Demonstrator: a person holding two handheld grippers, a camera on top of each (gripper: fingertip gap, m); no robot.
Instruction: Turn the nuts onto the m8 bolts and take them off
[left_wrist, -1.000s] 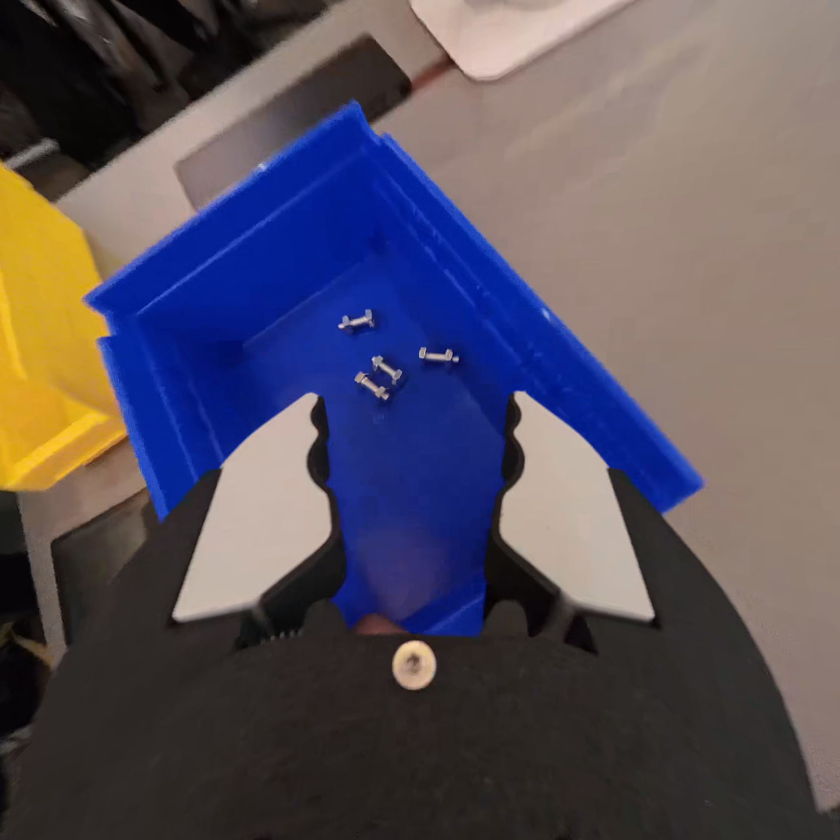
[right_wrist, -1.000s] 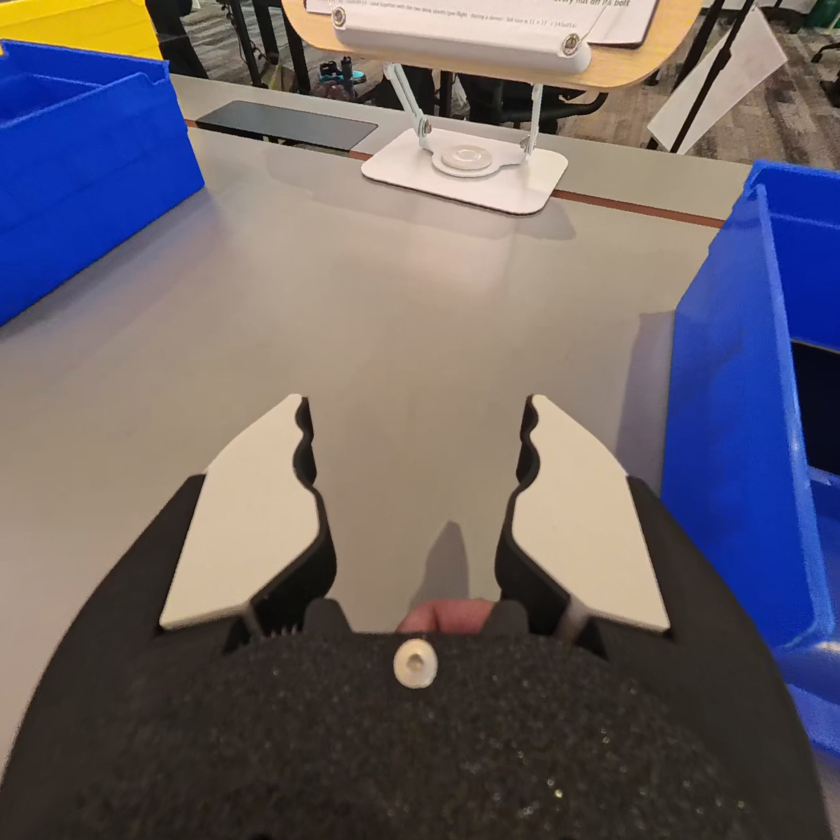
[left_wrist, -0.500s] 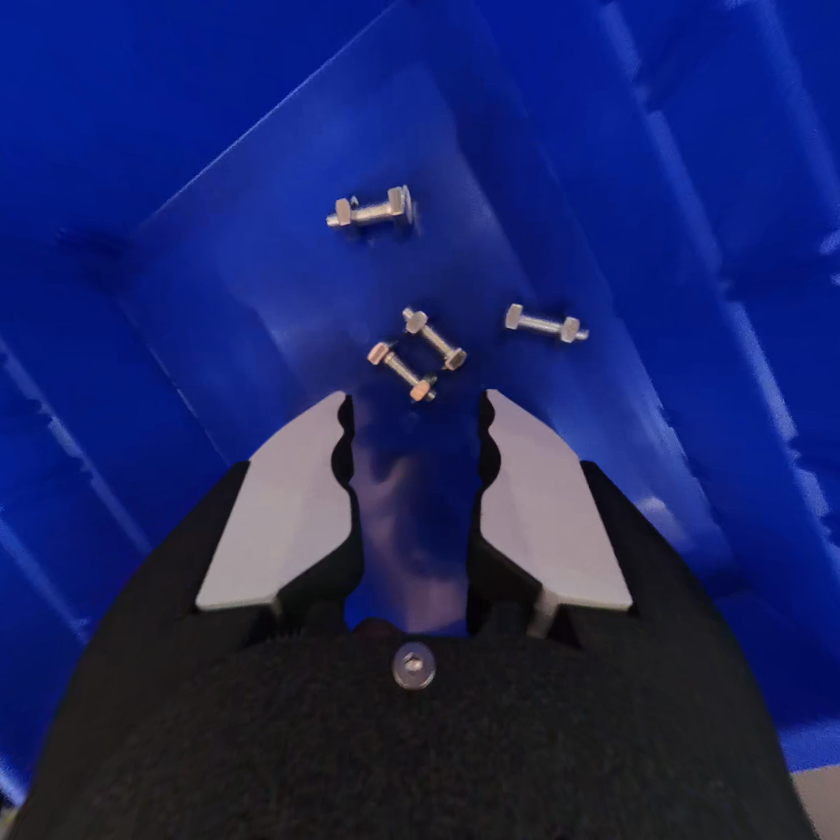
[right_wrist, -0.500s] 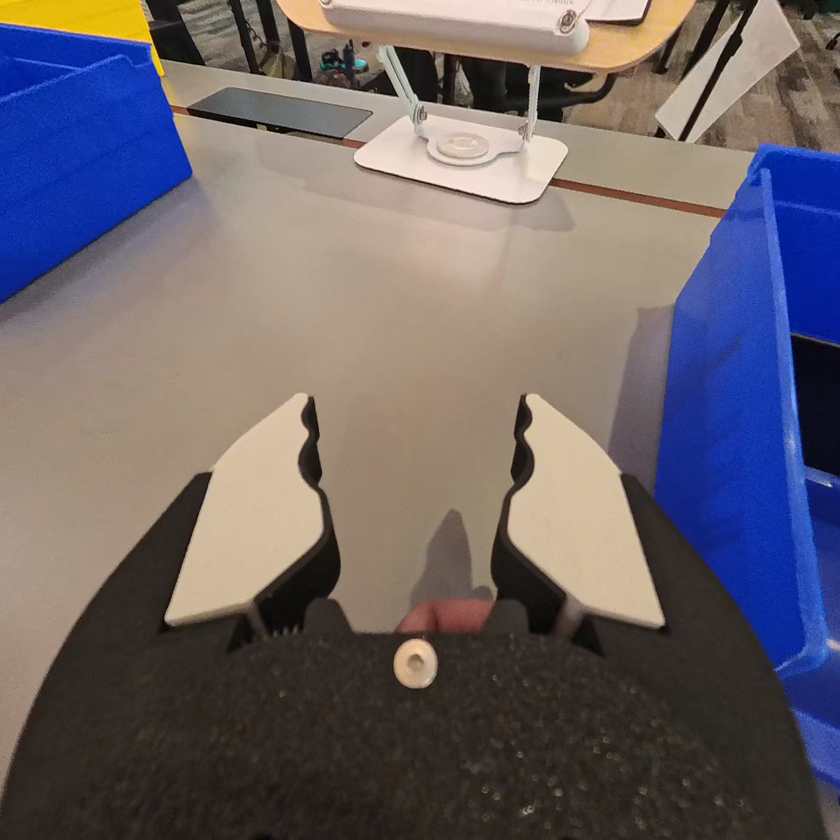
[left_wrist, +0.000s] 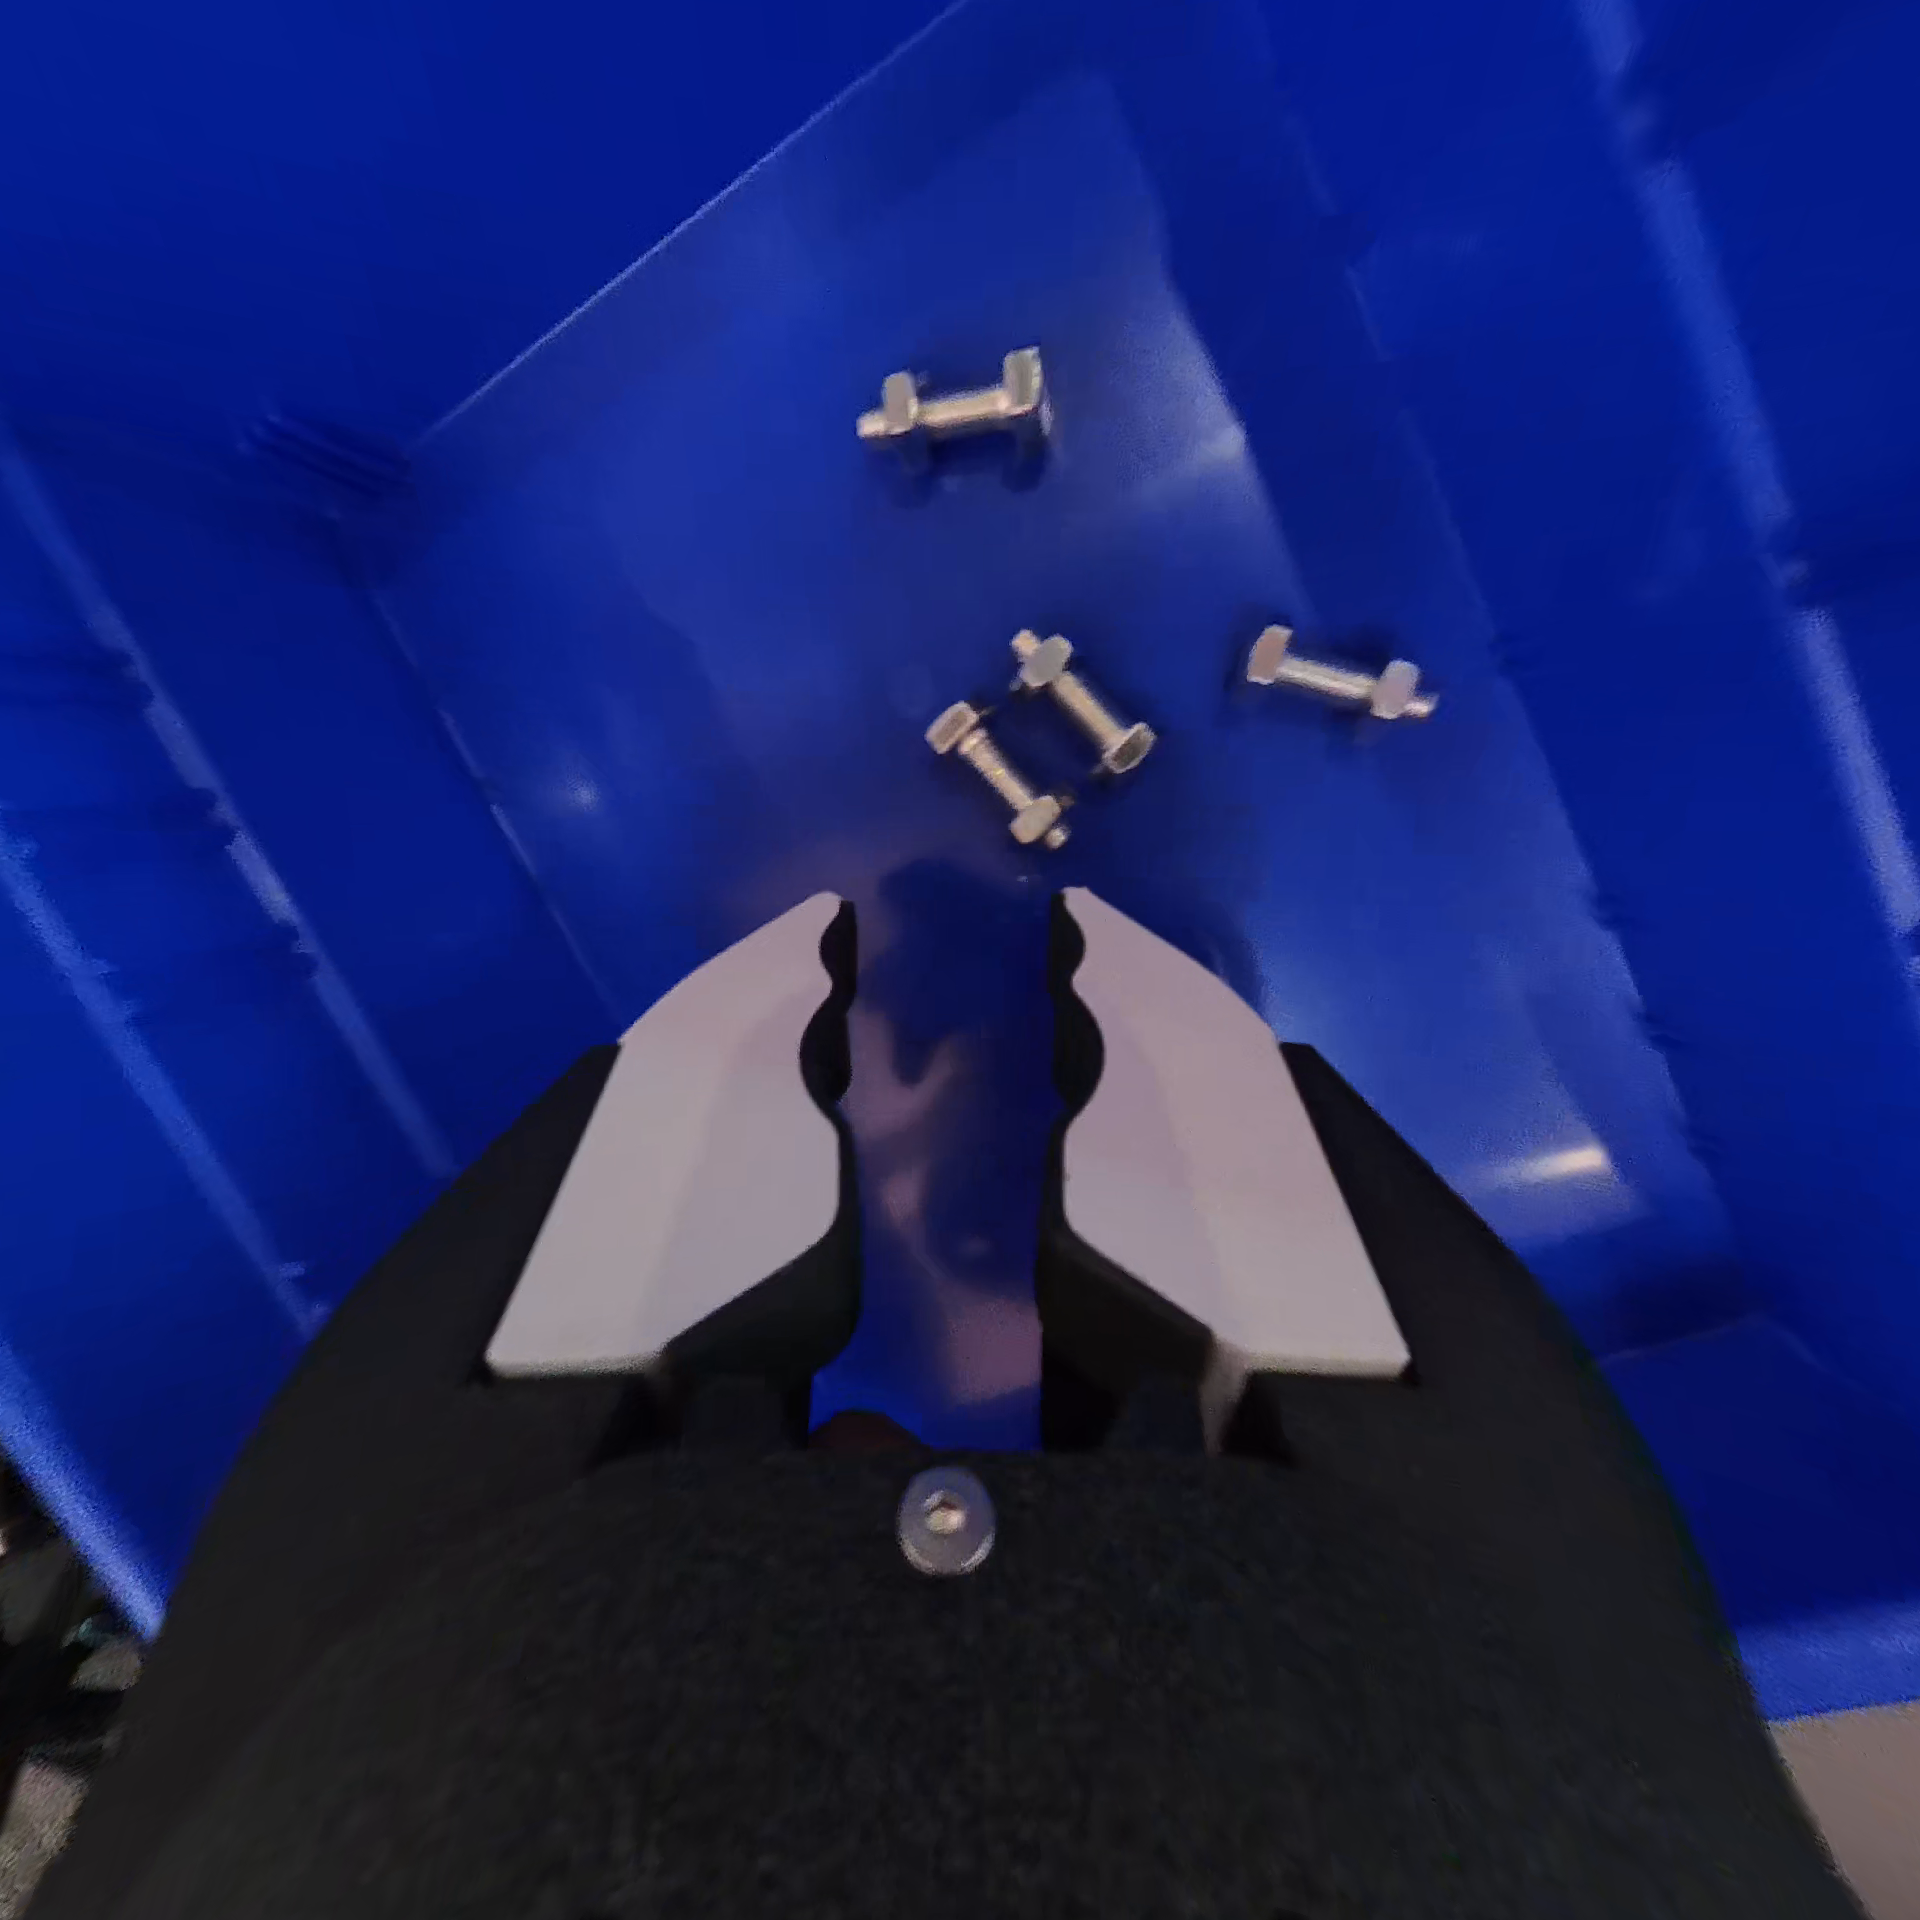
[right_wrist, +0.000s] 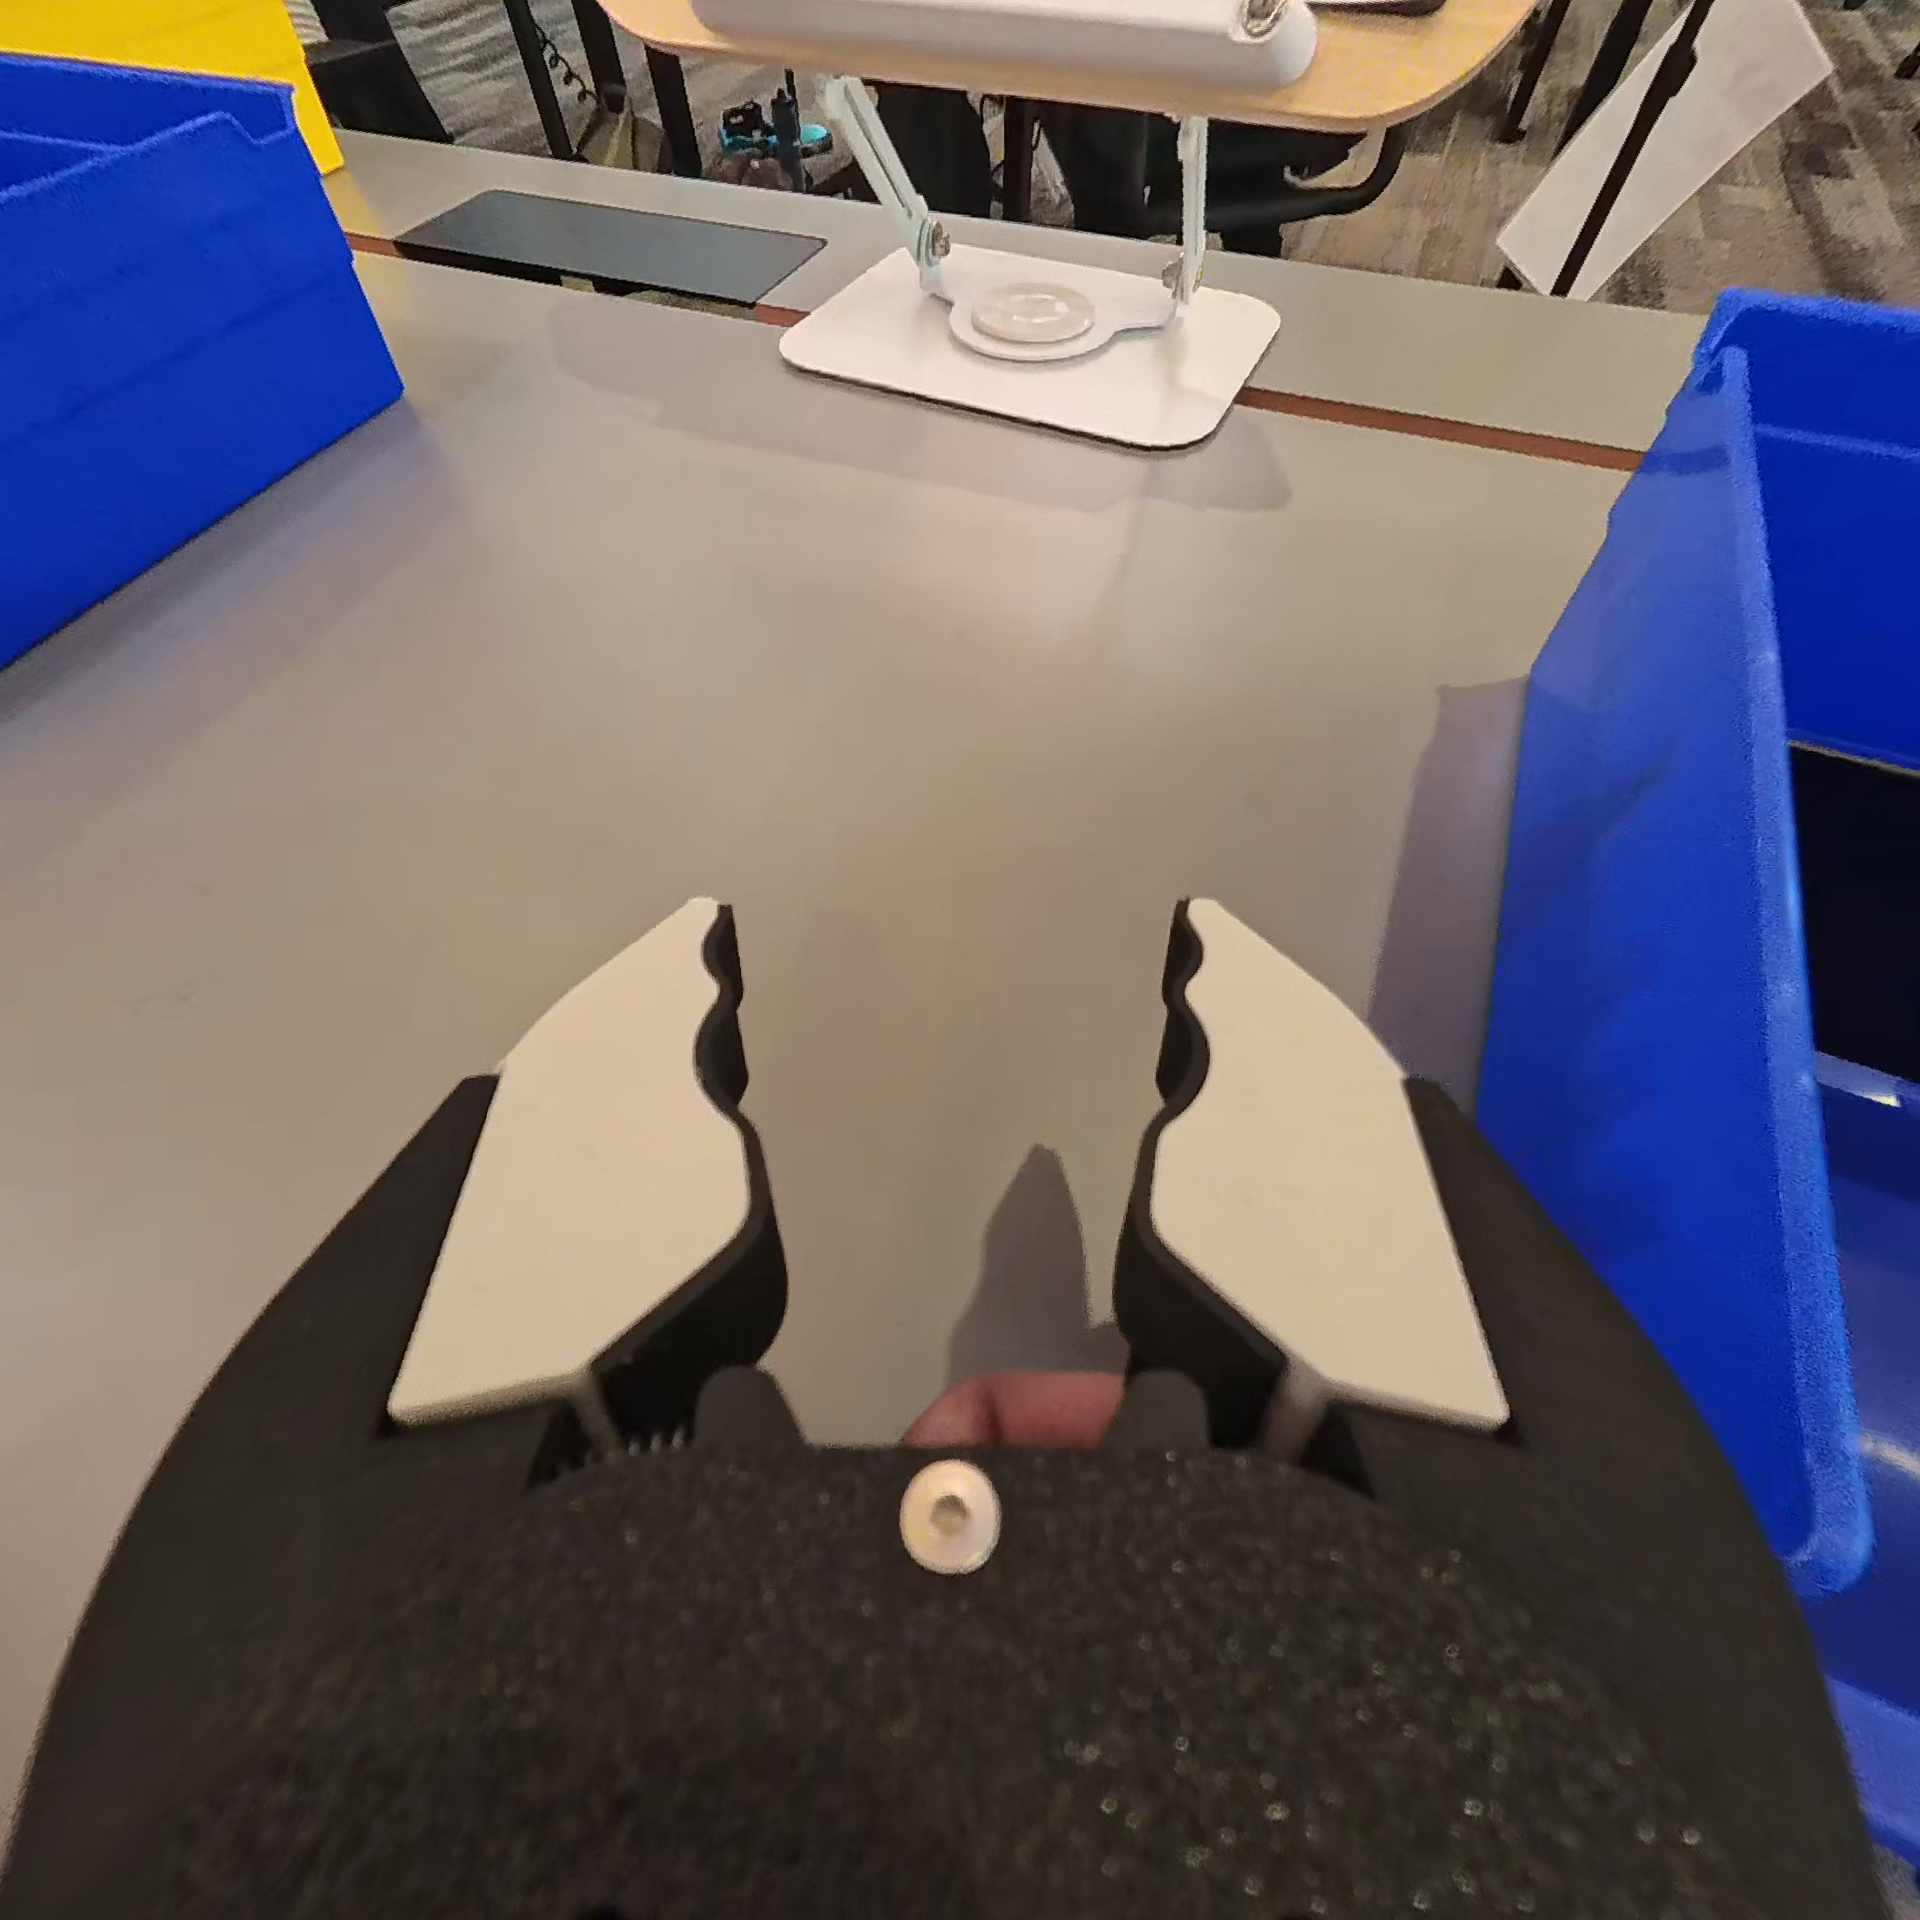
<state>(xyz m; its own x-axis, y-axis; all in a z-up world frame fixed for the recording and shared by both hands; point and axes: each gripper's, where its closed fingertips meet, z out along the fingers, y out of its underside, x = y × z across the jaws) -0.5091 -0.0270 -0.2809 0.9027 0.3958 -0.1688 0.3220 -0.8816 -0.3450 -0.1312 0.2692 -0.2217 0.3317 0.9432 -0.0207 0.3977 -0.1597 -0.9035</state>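
- Left gripper (left_wrist: 951, 914), one: it is reaching down inside a blue bin (left_wrist: 416, 260), its jaws standing partly apart with a narrow gap and nothing between them.
- Bolts with nuts threaded on, four in all, silver, are lying flat on the floor of that bin beyond the fingertips.
- Nearest bolt (left_wrist: 1000, 776): it is lying just past the fingertips, angled, and not touching them.
- Second bolt (left_wrist: 1086, 702): it is lying just beside the nearest one, roughly parallel to it; whether the two touch cannot be told.
- Third bolt (left_wrist: 1340, 675): it is sitting to the right of the pair, apart from them.
- Fourth bolt (left_wrist: 951, 408): it is resting farthest off, near the back of the bin floor, well apart from the other three.
- Right gripper (right_wrist: 951, 925), one: it is hovering over a grey table (right_wrist: 727, 675), its jaws standing wide apart and holding nothing.
- Blue bins in the right wrist view, two: one (right_wrist: 156, 343) is sitting at the far left of the table, the other (right_wrist: 1662, 935) is standing just beside the right gripper on its right.
- Yellow bin (right_wrist: 177, 31), one: a corner is showing behind the left-hand blue bin.
- White stand (right_wrist: 1029, 343), one: its flat base is resting at the far edge of the table, carrying a board above.
- Black flat panel (right_wrist: 613, 244), one: it is lying on the table to the left of the stand's base.
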